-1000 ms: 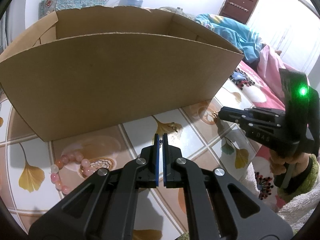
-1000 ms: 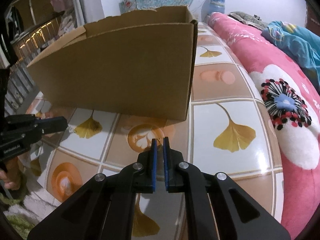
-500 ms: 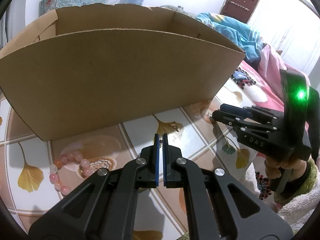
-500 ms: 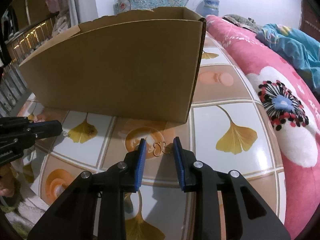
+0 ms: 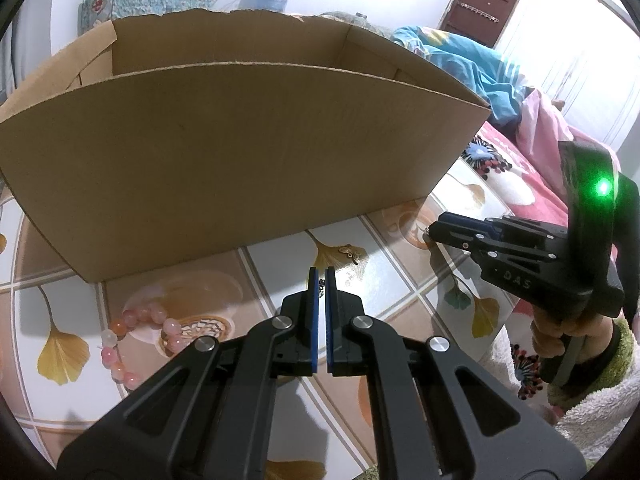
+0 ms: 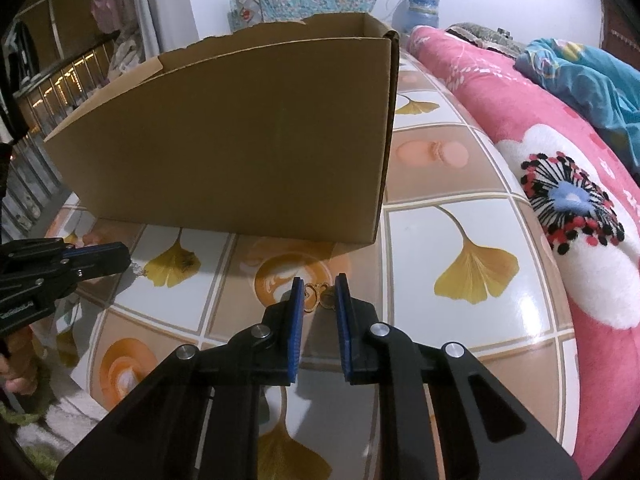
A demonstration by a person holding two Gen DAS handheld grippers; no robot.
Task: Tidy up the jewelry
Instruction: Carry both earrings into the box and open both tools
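Right wrist: gold earring [image 6: 319,295] lies crosswise between closing right claw [image 6: 318,286] pads

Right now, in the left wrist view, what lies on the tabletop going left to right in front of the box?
Pink bead bracelet → left gripper, jaws shut and empty → small gold charm → right gripper, its jaws closing around a gold piece there.
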